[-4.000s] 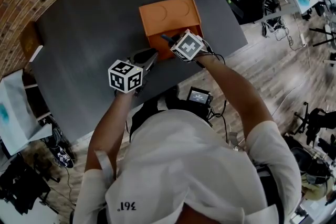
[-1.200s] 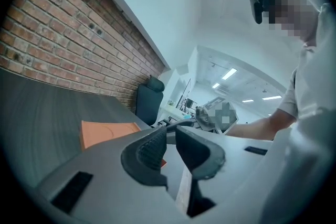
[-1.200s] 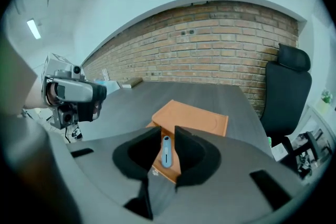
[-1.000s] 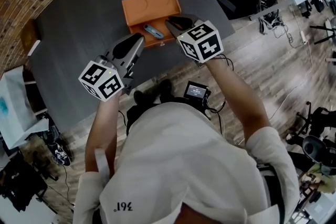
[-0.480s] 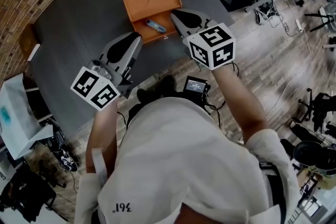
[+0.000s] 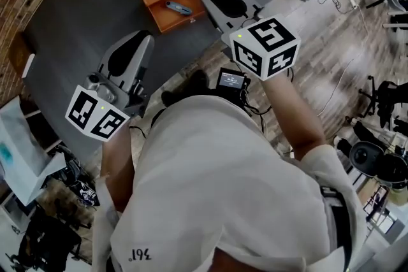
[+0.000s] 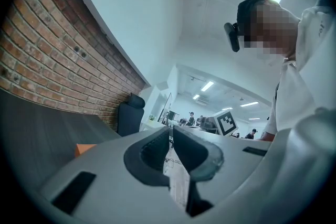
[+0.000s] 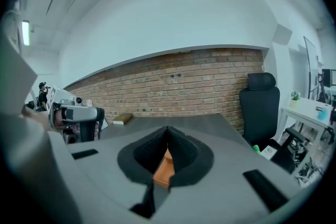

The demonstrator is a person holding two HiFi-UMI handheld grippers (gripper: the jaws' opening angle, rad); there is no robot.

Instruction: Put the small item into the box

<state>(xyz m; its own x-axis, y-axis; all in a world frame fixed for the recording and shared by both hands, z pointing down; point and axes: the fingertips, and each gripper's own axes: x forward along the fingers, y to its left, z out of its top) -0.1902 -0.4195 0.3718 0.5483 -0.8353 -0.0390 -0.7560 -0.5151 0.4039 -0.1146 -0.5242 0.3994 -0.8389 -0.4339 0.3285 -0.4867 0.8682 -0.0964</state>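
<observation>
A dark grey counter [image 6: 76, 16] stood against a brick wall [image 8: 184, 84]. A tan block [image 8: 122, 118] lay at the counter's far edge, by the wall. A black office chair [image 8: 260, 105] stood past the counter's end, with a green bottle [image 8: 255, 148] low beside it and a white desk [image 8: 310, 113] further right. The floor [image 6: 319, 35] was pale wood planks. A small black device with a lit screen [image 6: 231, 80] showed just off the counter's near edge.

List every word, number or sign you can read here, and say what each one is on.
"361°": printed low on the back of the white shirt, seen upside down from the head view.
Marker cubes: black-and-white square codes only, no letters or numbers.
Small screen at the person's waist: lit, but its text is too small to read.
</observation>
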